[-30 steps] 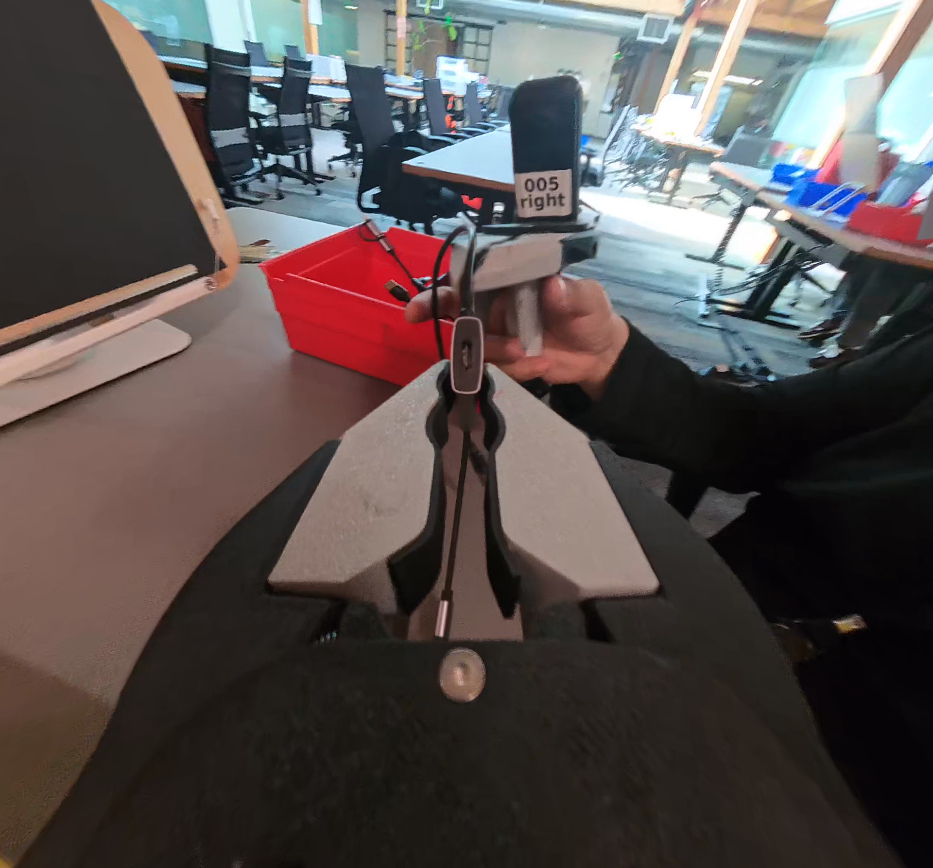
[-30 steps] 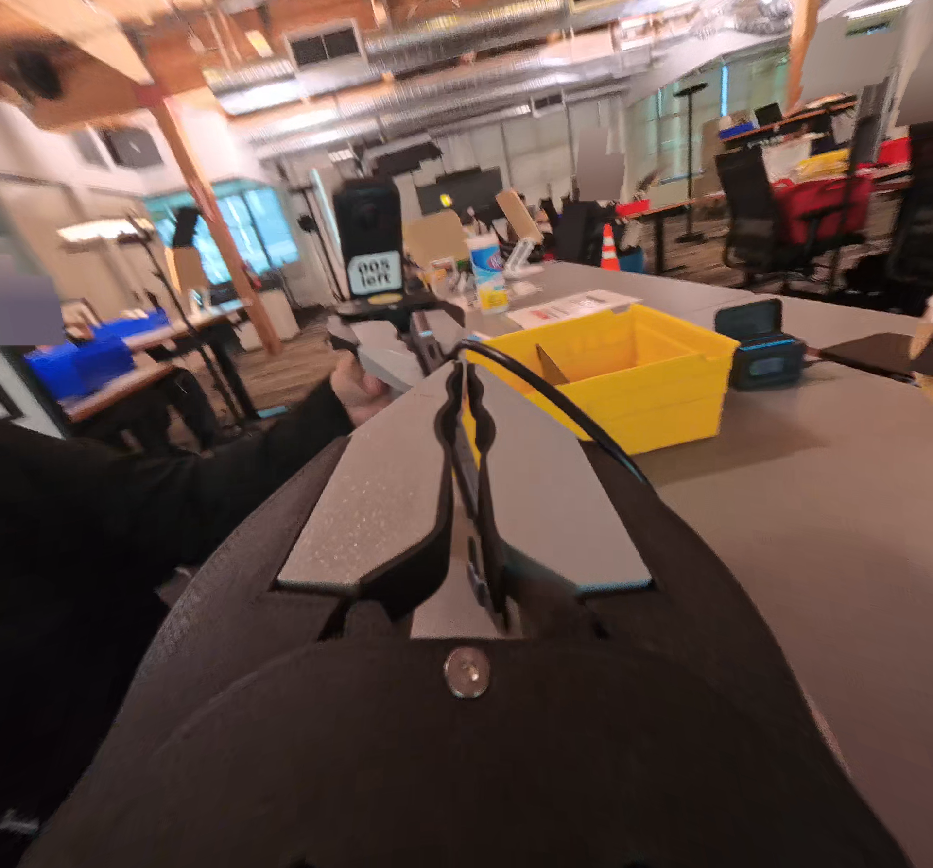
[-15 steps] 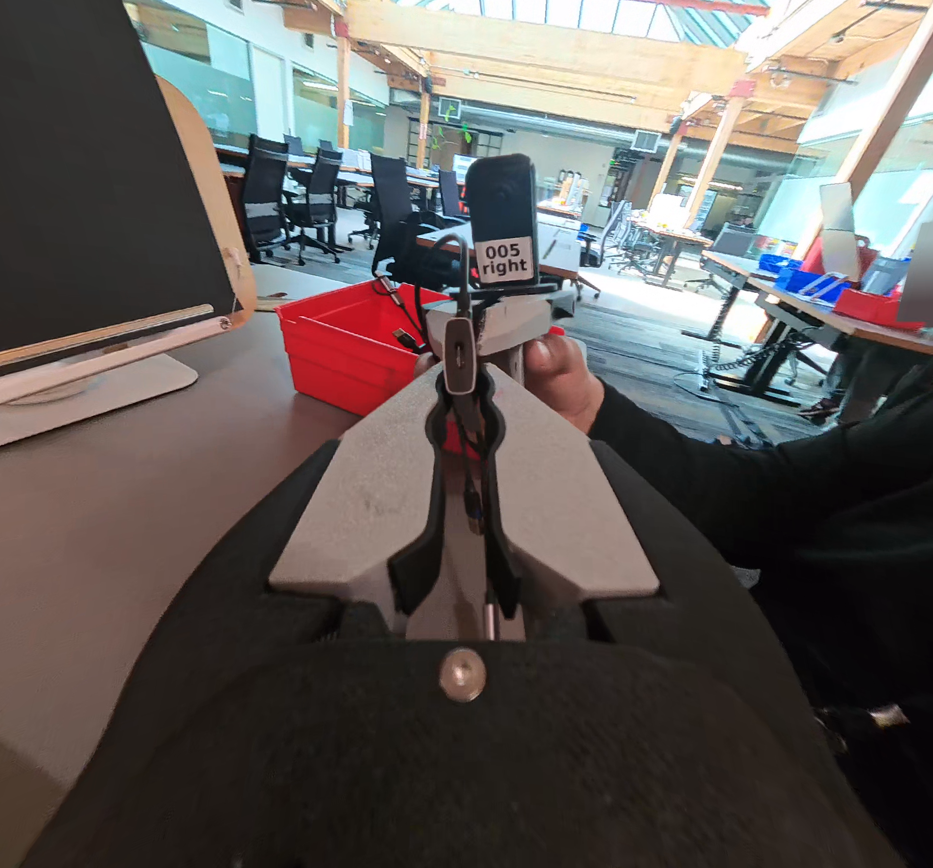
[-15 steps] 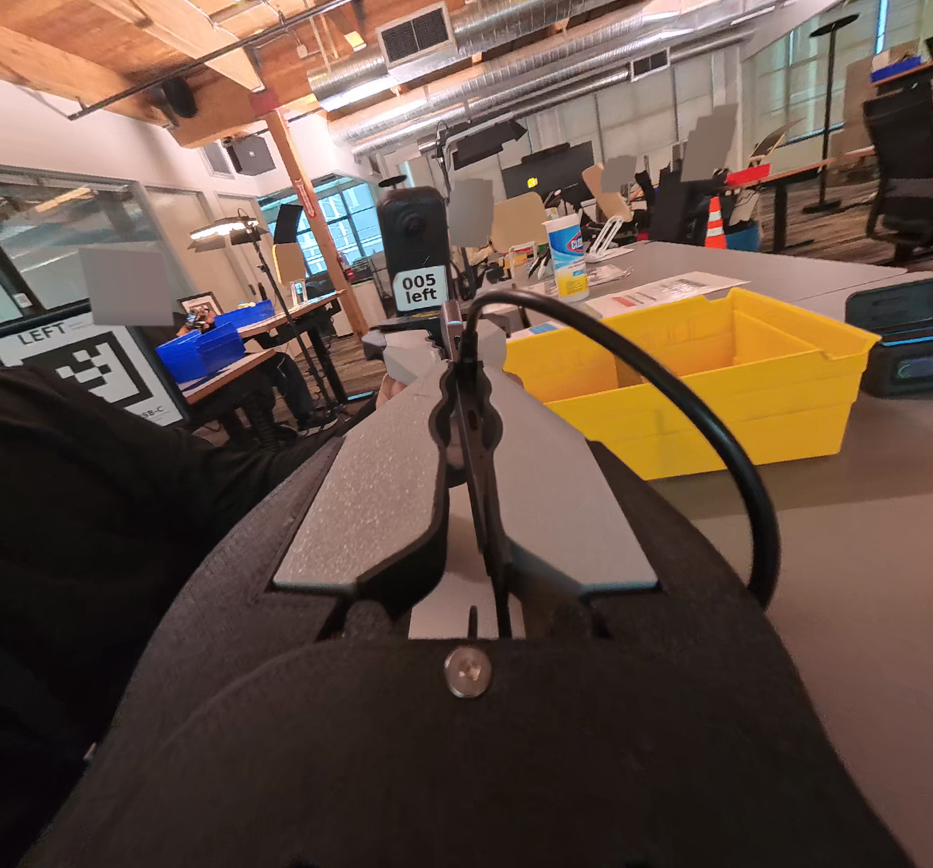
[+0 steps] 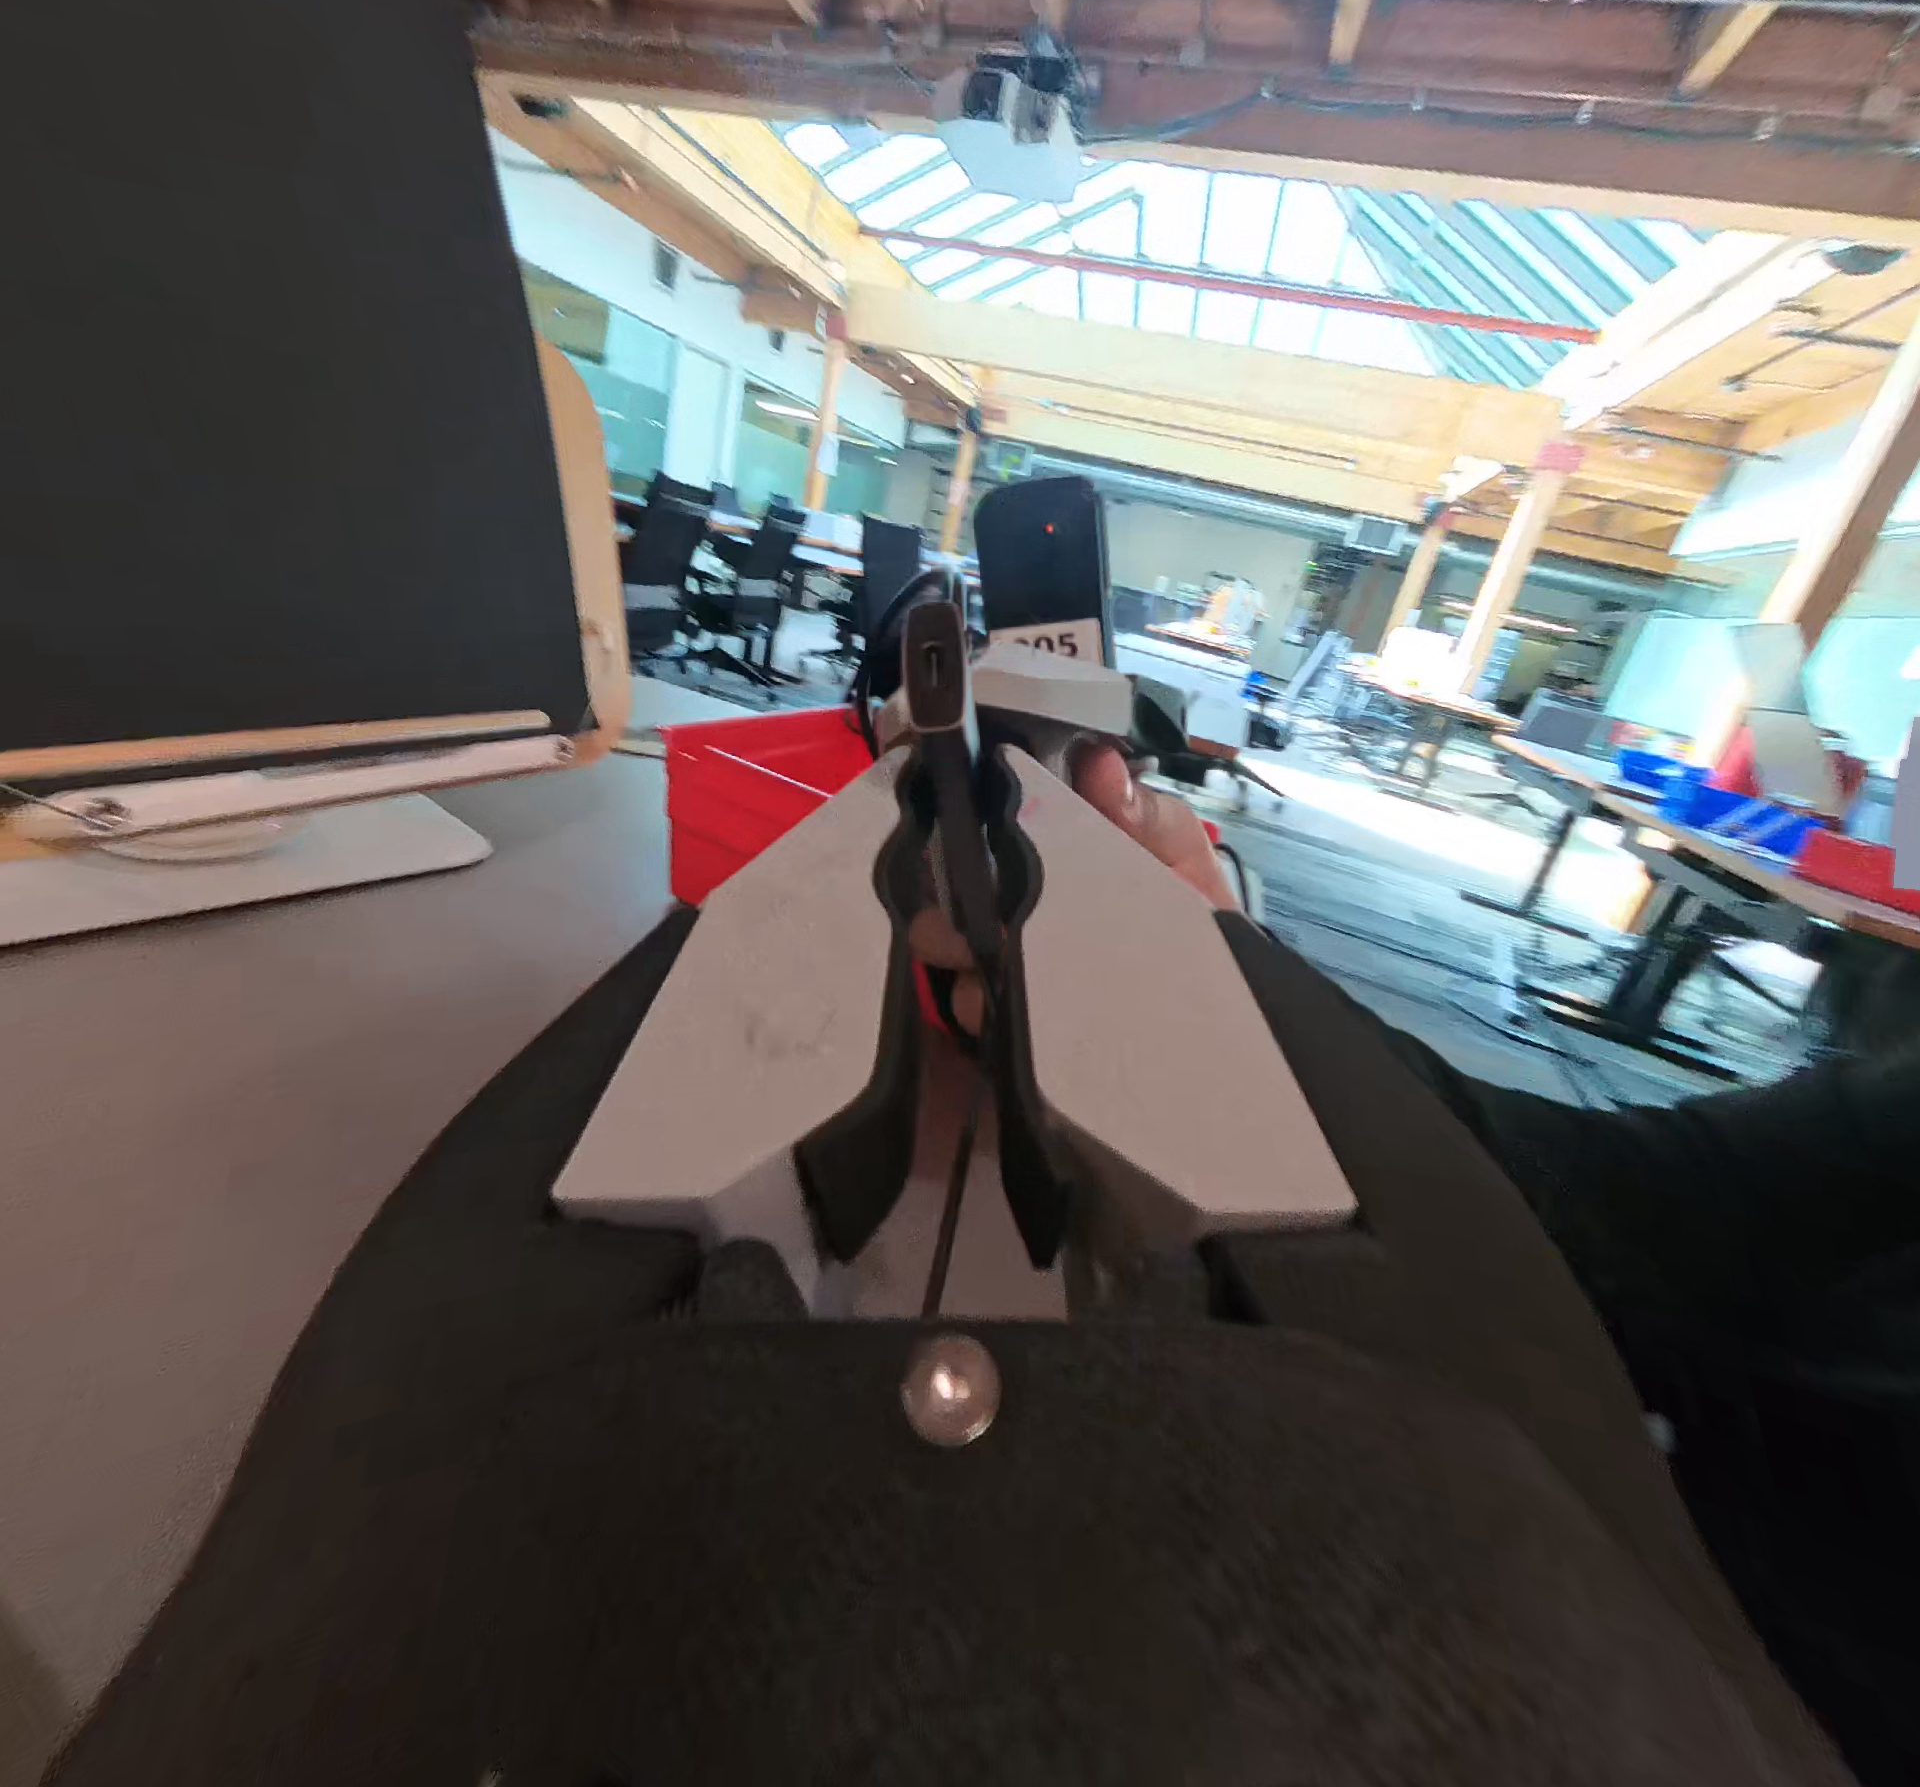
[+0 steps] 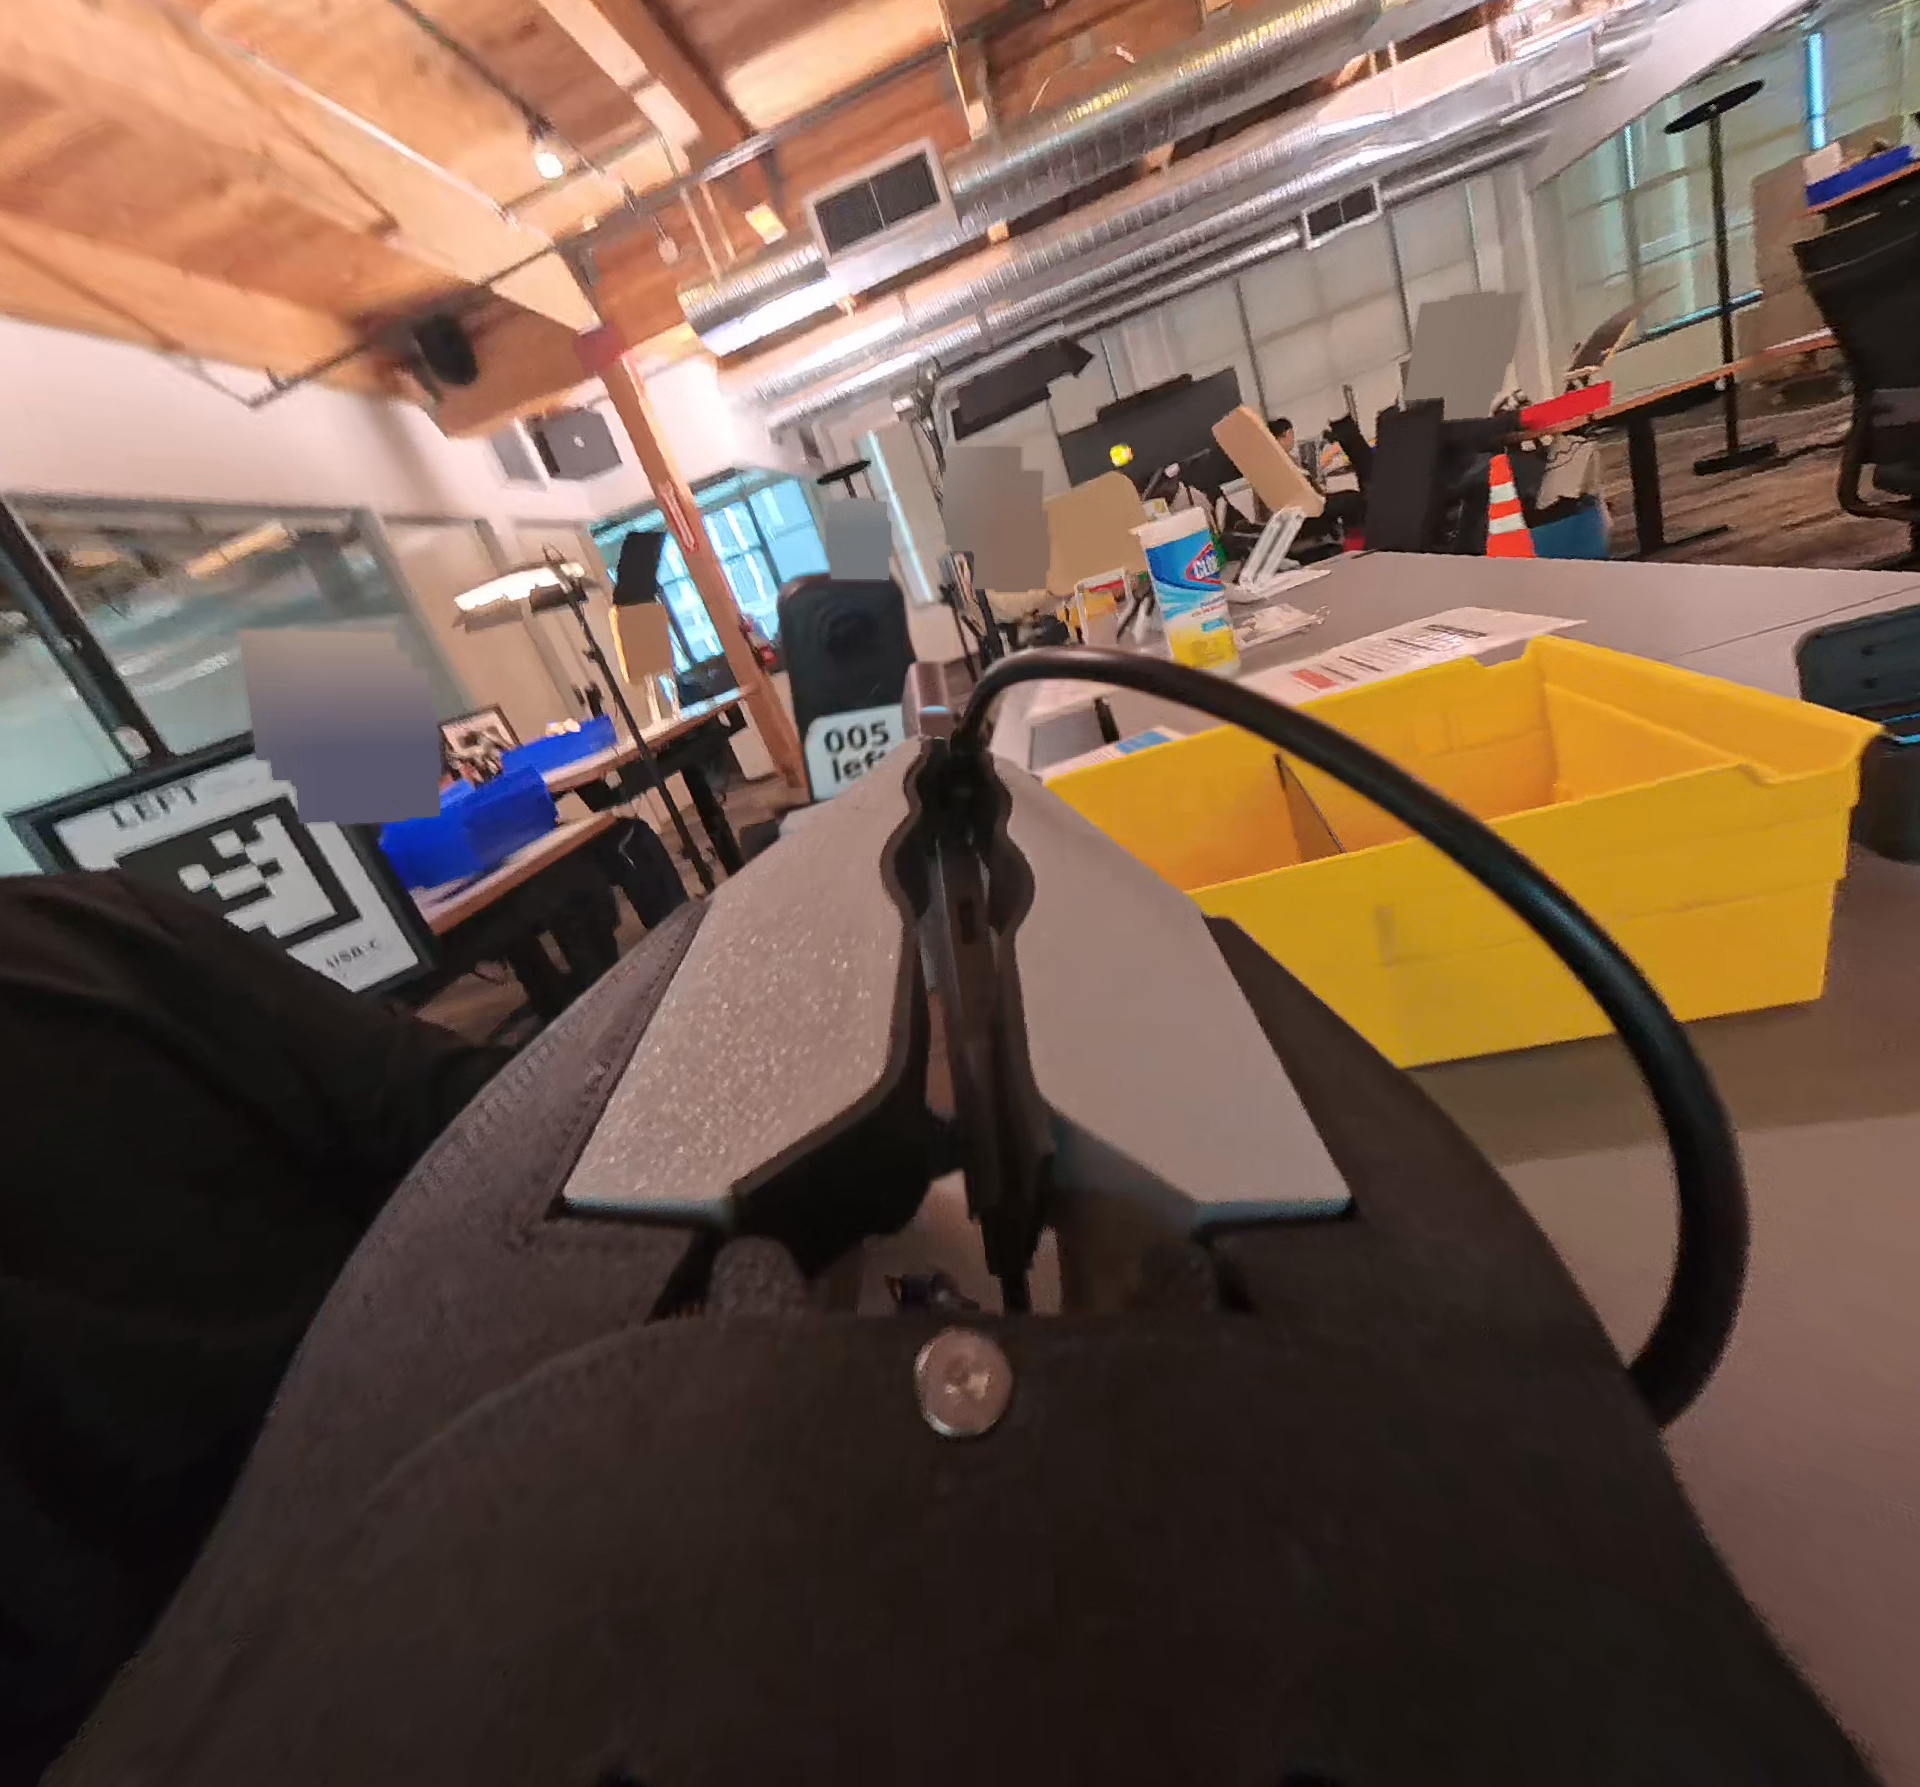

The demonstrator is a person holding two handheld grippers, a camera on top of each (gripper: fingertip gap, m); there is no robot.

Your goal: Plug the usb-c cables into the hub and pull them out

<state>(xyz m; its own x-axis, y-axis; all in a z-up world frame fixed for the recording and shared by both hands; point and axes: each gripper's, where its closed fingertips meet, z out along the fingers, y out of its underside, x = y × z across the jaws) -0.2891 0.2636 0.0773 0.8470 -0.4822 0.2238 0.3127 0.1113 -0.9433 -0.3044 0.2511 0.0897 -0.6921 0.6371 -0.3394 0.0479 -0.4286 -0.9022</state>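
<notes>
Hub (image 5: 935, 688) stands upright, pinched in the left gripper (image 5: 954, 802) above the surface (image 5: 260, 1062); the right gripper (image 6: 961, 802) clamps the cable (image 6: 1455, 854). Best to align the hidden plug squarely with the port and press gently.

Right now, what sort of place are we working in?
It looks like an open-plan office or lab workspace: rows of black office chairs at long desks, a yellow plastic parts bin on the grey tabletop, and exposed silver ceiling ducts under timber beams.
</notes>
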